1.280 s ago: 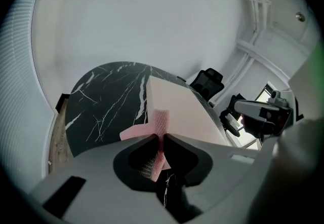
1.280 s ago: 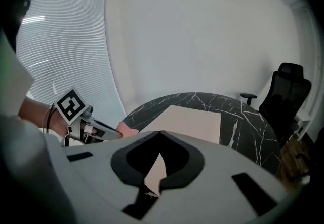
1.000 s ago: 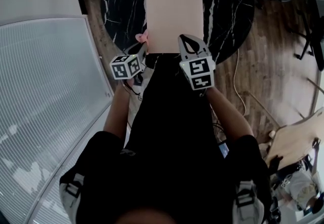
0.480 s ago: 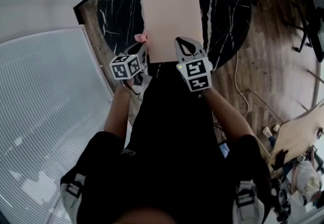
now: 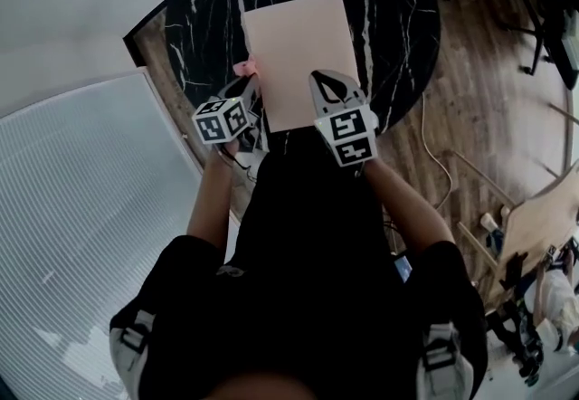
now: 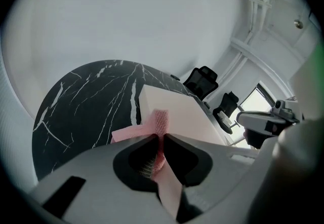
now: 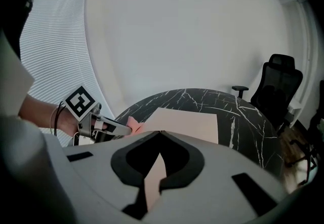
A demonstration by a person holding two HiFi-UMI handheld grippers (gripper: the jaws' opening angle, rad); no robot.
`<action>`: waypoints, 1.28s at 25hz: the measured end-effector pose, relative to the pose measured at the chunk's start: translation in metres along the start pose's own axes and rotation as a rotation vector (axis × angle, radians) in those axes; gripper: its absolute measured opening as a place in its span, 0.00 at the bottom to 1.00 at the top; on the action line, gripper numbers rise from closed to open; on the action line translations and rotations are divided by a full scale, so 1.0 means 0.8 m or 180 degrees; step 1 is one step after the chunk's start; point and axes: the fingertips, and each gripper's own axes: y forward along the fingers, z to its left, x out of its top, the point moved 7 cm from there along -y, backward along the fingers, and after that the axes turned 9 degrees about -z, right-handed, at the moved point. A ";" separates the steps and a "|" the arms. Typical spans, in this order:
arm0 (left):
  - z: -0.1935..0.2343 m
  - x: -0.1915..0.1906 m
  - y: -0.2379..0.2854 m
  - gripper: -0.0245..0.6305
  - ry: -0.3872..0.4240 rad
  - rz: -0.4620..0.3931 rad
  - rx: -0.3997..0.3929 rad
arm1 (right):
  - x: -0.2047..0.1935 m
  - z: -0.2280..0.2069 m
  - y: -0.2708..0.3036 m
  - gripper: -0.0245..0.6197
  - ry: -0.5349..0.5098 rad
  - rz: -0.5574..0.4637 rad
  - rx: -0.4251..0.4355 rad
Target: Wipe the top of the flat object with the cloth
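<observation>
A flat beige board (image 5: 297,56) lies on a round black marble table (image 5: 208,0). My left gripper (image 5: 249,83) sits at the board's near left corner, shut on a pink mesh cloth (image 5: 244,69). In the left gripper view the cloth (image 6: 160,120) sticks out past the closed jaws and lies against the board's (image 6: 185,116) edge. My right gripper (image 5: 327,78) hovers over the board's near right corner, shut with nothing between its tips. The right gripper view looks over the closed right gripper (image 7: 160,132) to the board (image 7: 190,119) and the left gripper (image 7: 112,126).
White blinds (image 5: 81,208) fill the left side. A cable (image 5: 436,154) runs over the wooden floor right of the table, with a wooden chair (image 5: 543,217) further right. A black office chair (image 7: 278,86) stands beyond the table.
The head view has drifted, so the board and table sit lower and further left in the picture. Both grippers keep their places at the board's near edge.
</observation>
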 end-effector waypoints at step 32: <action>0.038 0.133 0.090 0.09 0.0738 0.0284 -0.0453 | 0.006 -0.014 0.042 0.03 0.0535 -0.0013 -0.0530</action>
